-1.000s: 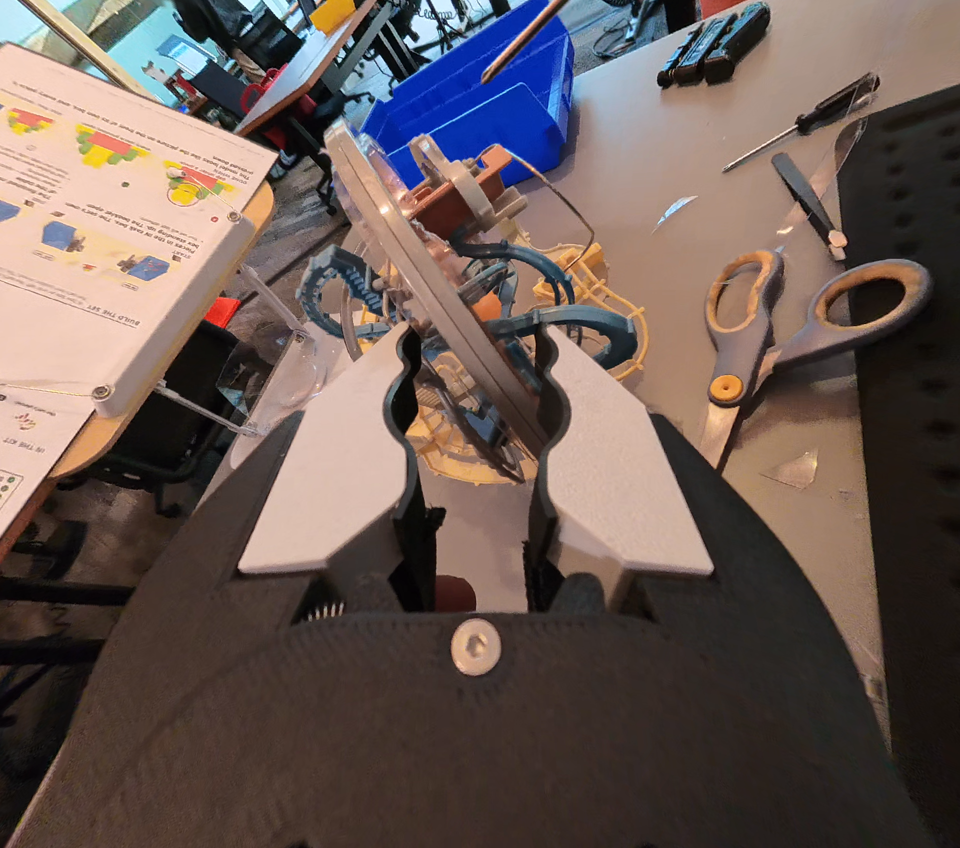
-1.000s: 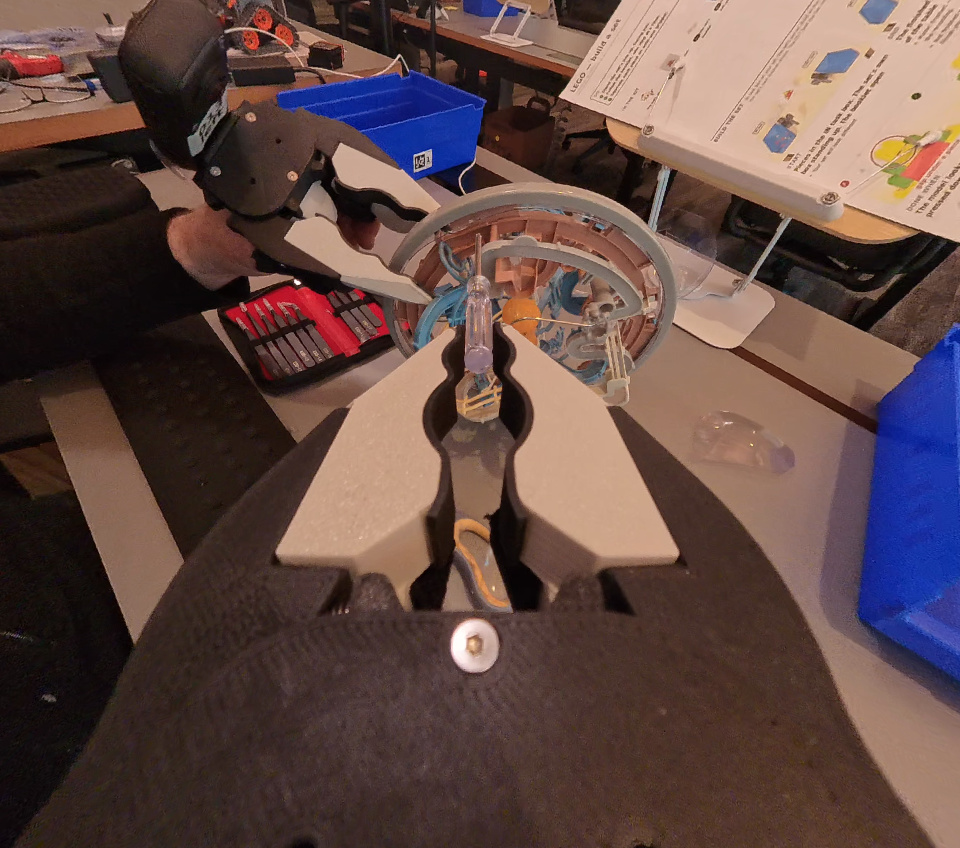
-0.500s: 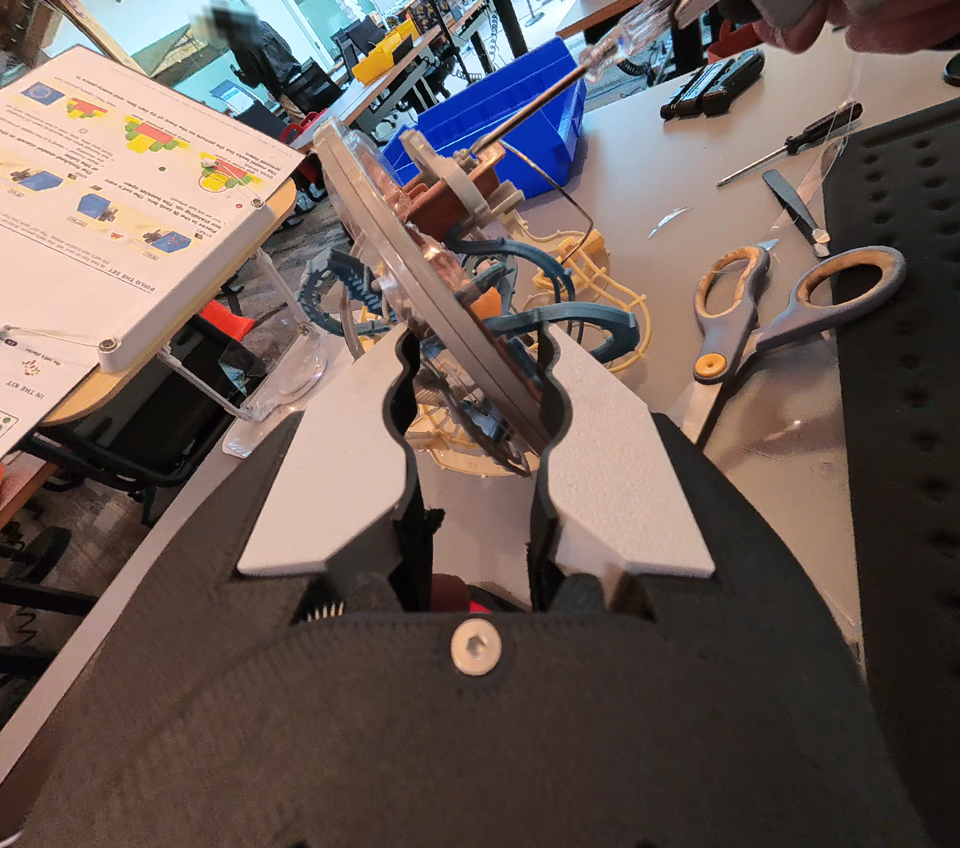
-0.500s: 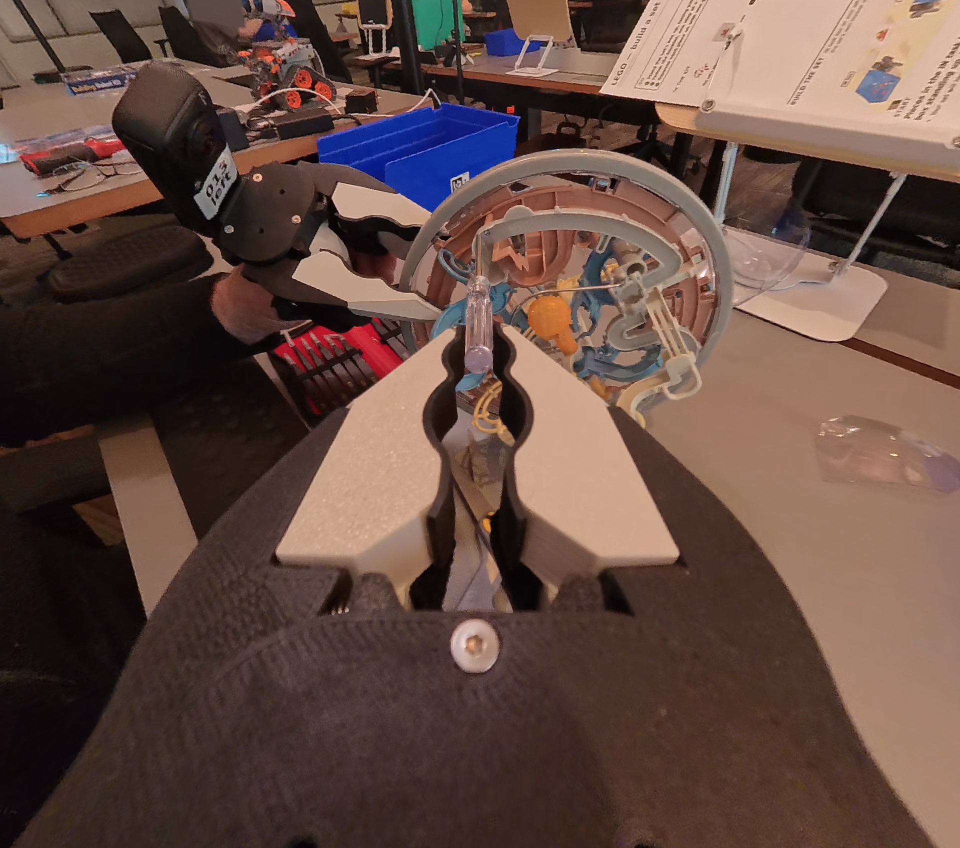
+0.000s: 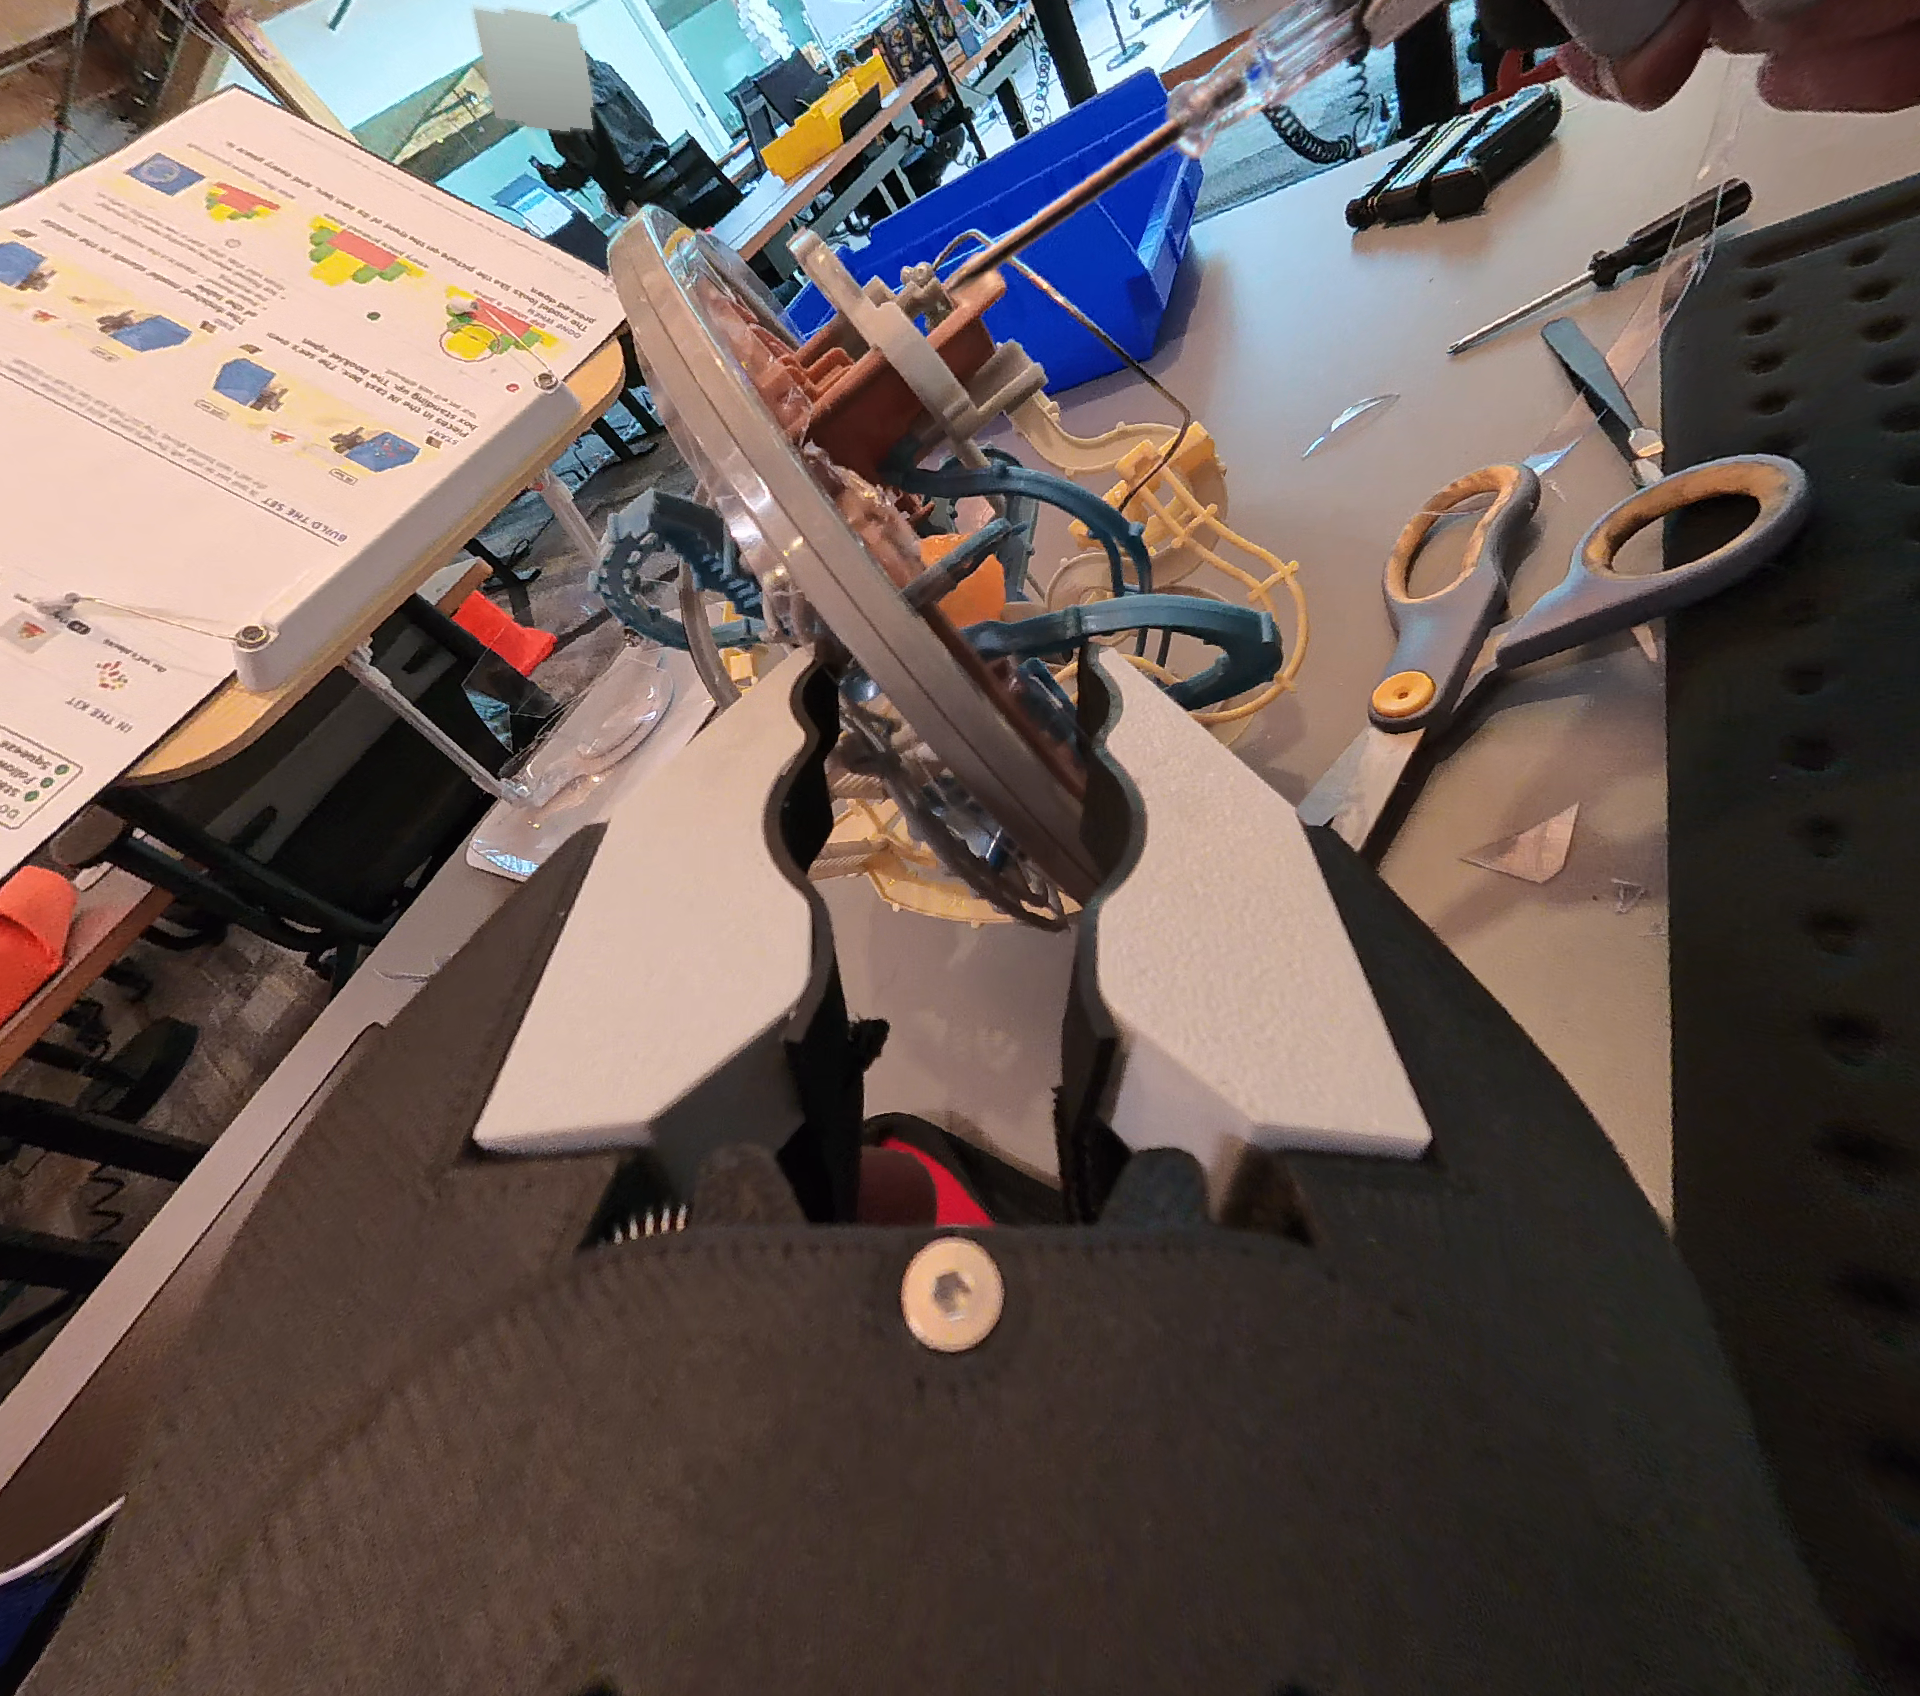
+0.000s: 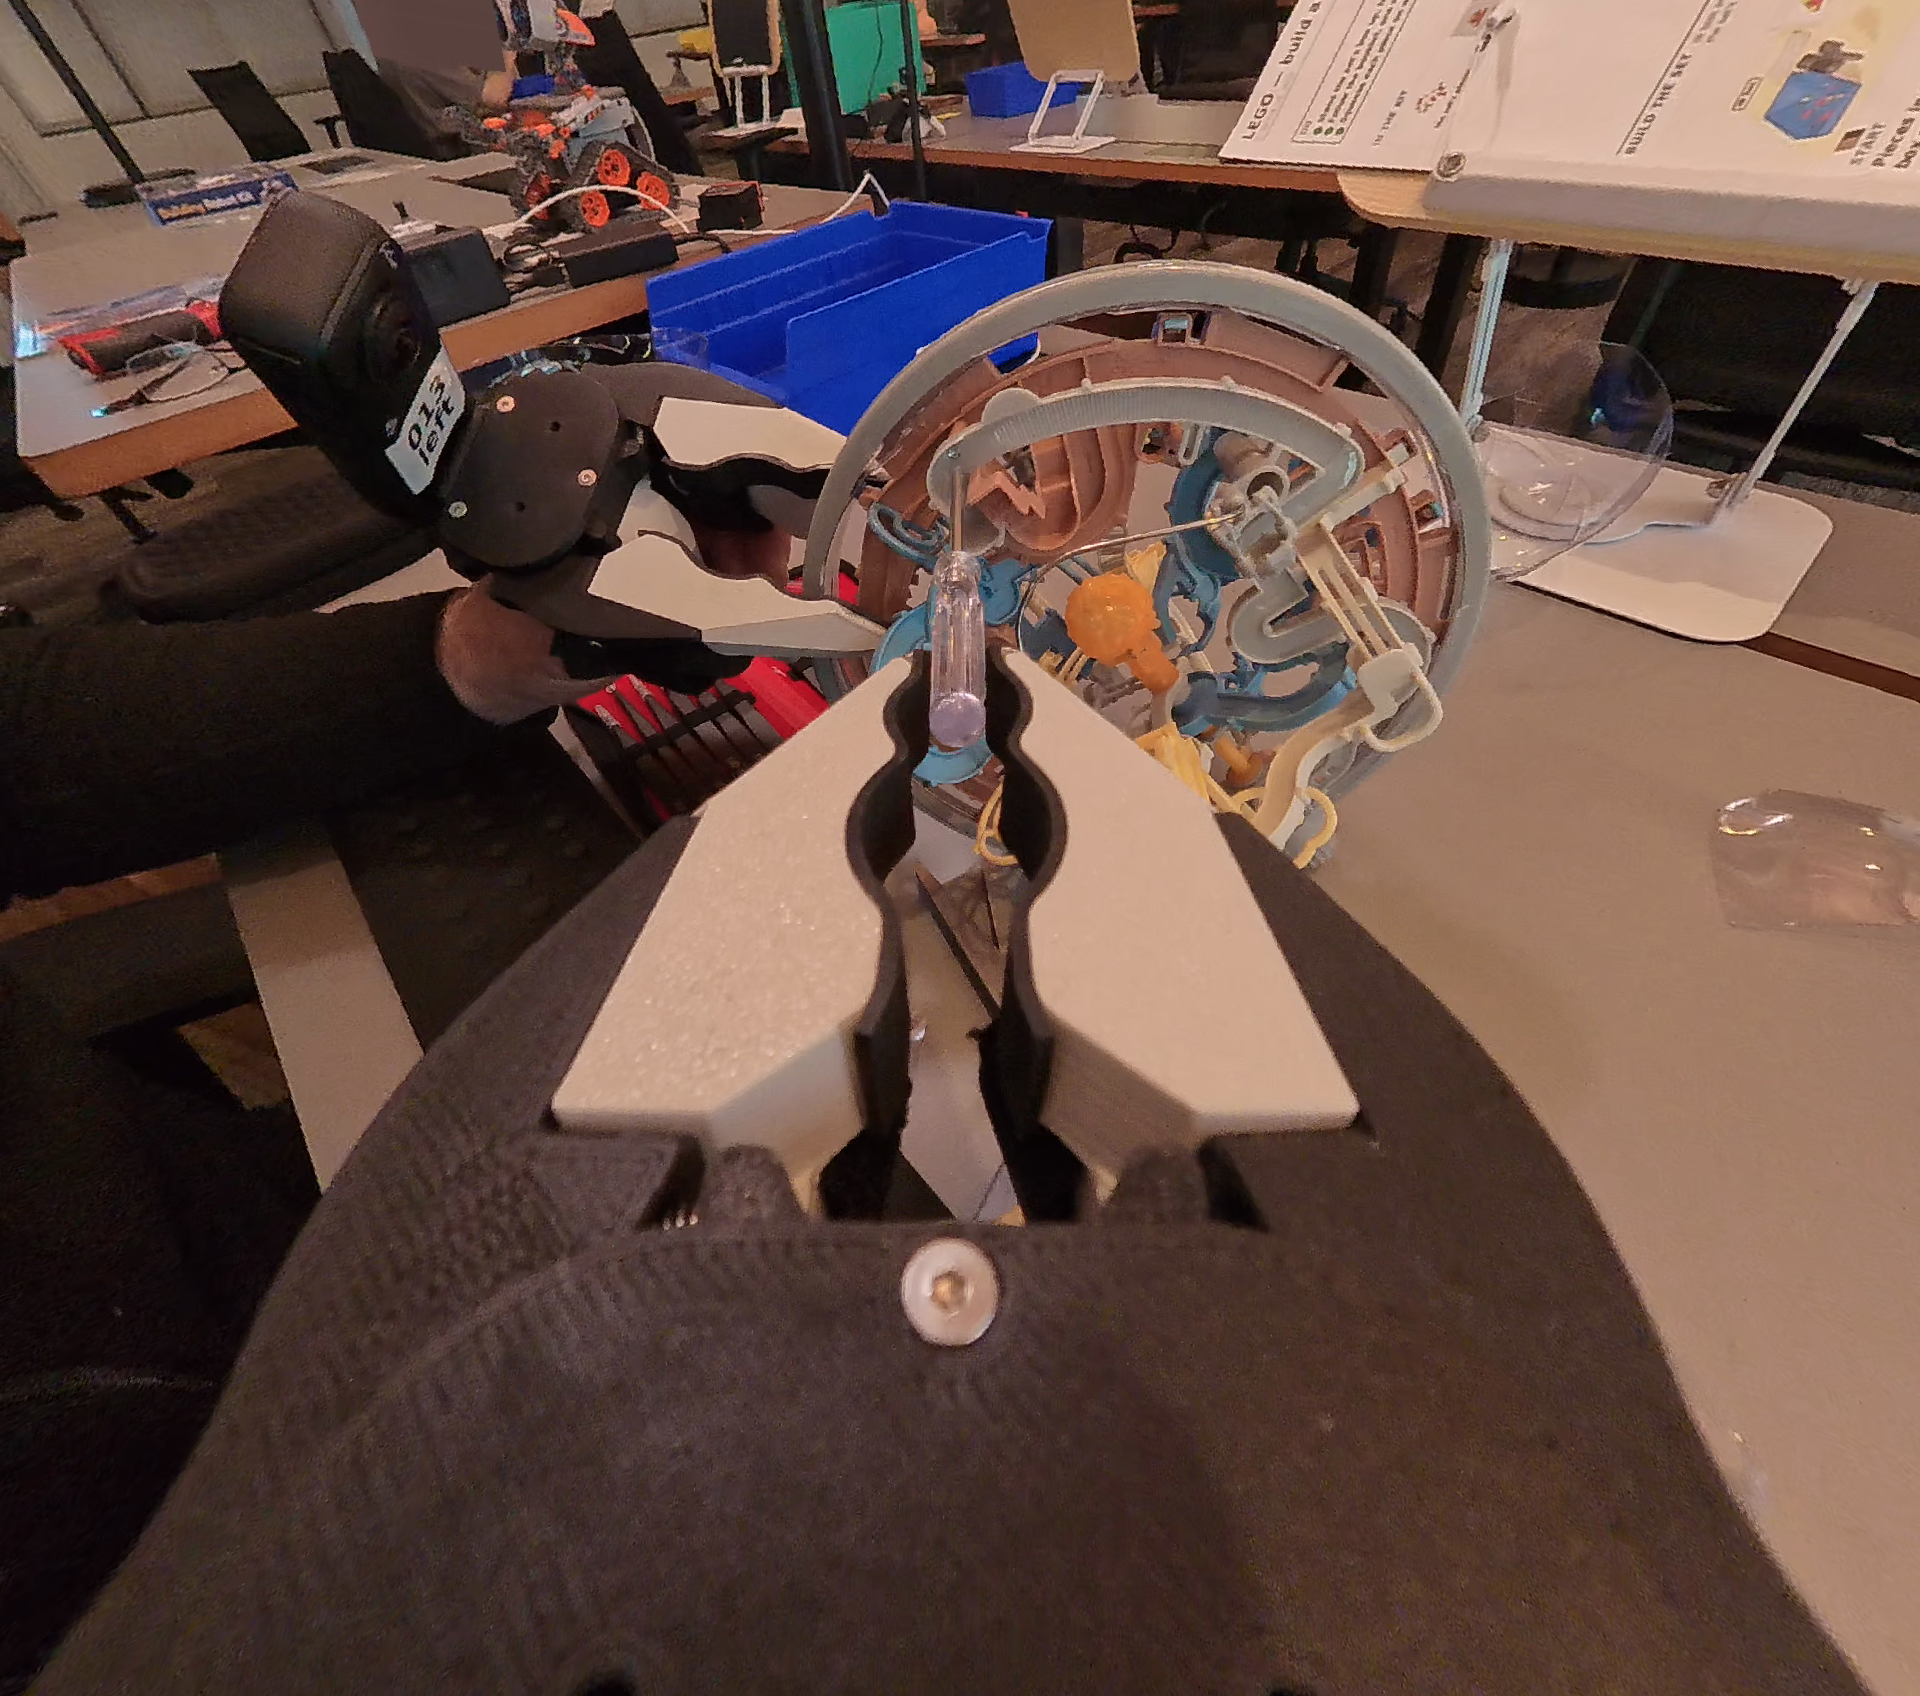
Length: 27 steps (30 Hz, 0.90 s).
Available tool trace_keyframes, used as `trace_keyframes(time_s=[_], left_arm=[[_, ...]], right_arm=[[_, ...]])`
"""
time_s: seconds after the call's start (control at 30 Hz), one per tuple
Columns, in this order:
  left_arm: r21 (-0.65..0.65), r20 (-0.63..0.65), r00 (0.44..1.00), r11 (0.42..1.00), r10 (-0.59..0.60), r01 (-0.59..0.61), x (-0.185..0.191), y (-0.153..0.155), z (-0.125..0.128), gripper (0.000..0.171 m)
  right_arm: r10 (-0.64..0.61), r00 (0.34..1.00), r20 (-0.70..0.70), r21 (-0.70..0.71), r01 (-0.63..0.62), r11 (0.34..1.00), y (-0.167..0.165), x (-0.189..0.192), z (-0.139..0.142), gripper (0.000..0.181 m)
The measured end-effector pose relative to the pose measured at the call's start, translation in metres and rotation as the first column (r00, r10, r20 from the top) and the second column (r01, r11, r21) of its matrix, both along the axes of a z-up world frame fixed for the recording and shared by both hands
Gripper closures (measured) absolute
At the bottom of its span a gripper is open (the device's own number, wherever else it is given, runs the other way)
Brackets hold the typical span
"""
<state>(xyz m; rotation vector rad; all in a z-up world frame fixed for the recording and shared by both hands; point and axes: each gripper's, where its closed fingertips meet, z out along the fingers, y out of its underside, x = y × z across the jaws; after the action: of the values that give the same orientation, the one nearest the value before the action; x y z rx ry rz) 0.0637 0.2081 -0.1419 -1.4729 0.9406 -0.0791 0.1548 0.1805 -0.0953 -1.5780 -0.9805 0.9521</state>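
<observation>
My left gripper (image 5: 951, 690) is shut on the grey rim of a round maze puzzle (image 5: 790, 524) with brown, blue and orange plastic tracks, and holds it tilted on edge above the grey table (image 5: 1299, 358). My right gripper (image 6: 956, 670) is shut on a clear-handled screwdriver (image 6: 956, 638). In the left wrist view the screwdriver (image 5: 1236, 88) comes down from the upper right and its tip touches the grey and brown hub of the puzzle. In the right wrist view the puzzle (image 6: 1434, 441) faces me, with the left gripper (image 6: 800, 545) on its left rim.
Scissors (image 5: 1538, 576), a small black screwdriver (image 5: 1600, 275) and a yellow plastic frame (image 5: 1226, 545) lie on the table. A blue bin (image 5: 1081, 264) stands behind. An instruction board (image 5: 260, 358) leans at the left. A black perforated mat (image 5: 1787, 711) lies at the right. A red tool case (image 6: 707, 711) sits under the left gripper. The grippers' ends are close to 11 cm from one another.
The right gripper has come closer with the screwdriver, whose tip has moved from above the blue bin onto the puzzle's hub. The left gripper still holds the puzzle, now slightly higher.
</observation>
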Motion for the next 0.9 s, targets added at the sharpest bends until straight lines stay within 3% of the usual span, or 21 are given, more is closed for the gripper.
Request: trace_keyframes(time_s=[0.9], left_arm=[[0.052, -0.057, 0.998, 0.998, 0.033, -0.030, 0.0081, -0.0019, 0.0020, 0.129]], right_arm=[[-0.045, 0.998, 0.031, -0.057, 0.047, 0.997, -0.0024, -0.0033, 0.0037, 0.173]])
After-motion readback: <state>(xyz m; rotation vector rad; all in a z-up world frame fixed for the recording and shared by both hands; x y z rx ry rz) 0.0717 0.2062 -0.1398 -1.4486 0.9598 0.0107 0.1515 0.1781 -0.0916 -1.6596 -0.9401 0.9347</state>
